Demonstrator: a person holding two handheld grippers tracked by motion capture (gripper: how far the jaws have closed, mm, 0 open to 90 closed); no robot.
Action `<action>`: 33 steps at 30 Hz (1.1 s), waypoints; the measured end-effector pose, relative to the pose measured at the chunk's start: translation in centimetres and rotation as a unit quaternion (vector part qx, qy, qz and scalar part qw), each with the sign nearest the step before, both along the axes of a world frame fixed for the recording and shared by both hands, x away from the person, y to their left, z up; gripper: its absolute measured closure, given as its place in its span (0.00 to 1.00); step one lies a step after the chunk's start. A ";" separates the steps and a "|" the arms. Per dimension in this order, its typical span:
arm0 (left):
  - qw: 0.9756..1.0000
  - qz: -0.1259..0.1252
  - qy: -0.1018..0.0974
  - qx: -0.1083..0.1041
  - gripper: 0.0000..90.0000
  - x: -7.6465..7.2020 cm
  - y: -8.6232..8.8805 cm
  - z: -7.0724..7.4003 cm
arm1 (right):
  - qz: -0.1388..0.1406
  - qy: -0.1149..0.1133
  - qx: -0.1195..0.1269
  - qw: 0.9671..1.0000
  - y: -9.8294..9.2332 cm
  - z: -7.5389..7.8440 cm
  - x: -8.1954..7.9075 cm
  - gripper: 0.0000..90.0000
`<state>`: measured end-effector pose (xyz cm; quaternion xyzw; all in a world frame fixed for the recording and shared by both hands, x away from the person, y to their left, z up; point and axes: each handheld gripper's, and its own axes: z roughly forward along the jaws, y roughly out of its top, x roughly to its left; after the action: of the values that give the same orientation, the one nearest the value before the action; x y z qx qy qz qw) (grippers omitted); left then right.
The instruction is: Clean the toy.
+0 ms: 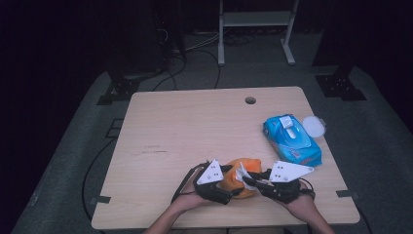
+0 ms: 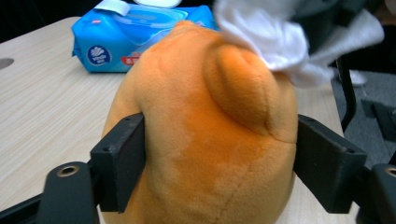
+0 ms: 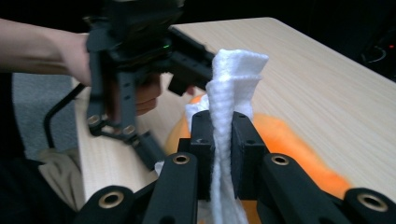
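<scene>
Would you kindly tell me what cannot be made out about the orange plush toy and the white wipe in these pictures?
- Orange plush toy: its face or shape; left gripper view is too close, high view has both tools in front of it.
- White wipe: its lower end, cut off by the bottom edge in the right gripper view.
- Blue wipe pack: label print, too small in the high view.

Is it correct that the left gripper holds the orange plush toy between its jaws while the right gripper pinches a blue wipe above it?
Not quite: the wipe is white, not blue, as the right gripper view shows. The blue thing is the wipes pack farther off on the table. The rest holds: the left gripper has the orange plush toy between its jaws, and the right gripper pinches the wipe above it.
</scene>
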<state>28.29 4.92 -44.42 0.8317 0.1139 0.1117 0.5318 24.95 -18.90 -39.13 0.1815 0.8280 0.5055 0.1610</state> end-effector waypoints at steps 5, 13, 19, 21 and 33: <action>1.000 -0.015 -0.023 0.012 0.27 -0.6 -0.4 -0.2 | -0.040 0.002 -0.006 0.999 -1.7 -0.1 1.2 0.89; 0.999 -0.018 -0.039 0.022 0.21 -1.2 -1.4 -0.3 | -0.012 0.030 0.012 0.999 -2.2 0.1 1.1 0.89; 0.994 -0.044 -0.083 0.055 0.26 -2.1 -1.7 -0.3 | -0.008 0.027 -0.014 0.999 -1.3 -0.1 1.1 0.89; 0.994 -0.045 -0.082 0.051 0.26 -2.0 -1.6 -0.3 | -0.033 0.030 -0.014 0.999 -2.3 -0.3 1.7 0.89; 0.994 -0.050 -0.078 0.052 0.26 -1.9 -1.5 -0.4 | -0.022 0.046 -0.002 0.999 -1.9 -0.3 1.6 0.89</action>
<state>26.37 3.37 -44.78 0.8517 0.0244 0.1558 0.4998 26.58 -20.82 -39.42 0.2218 0.8316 0.4911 0.1343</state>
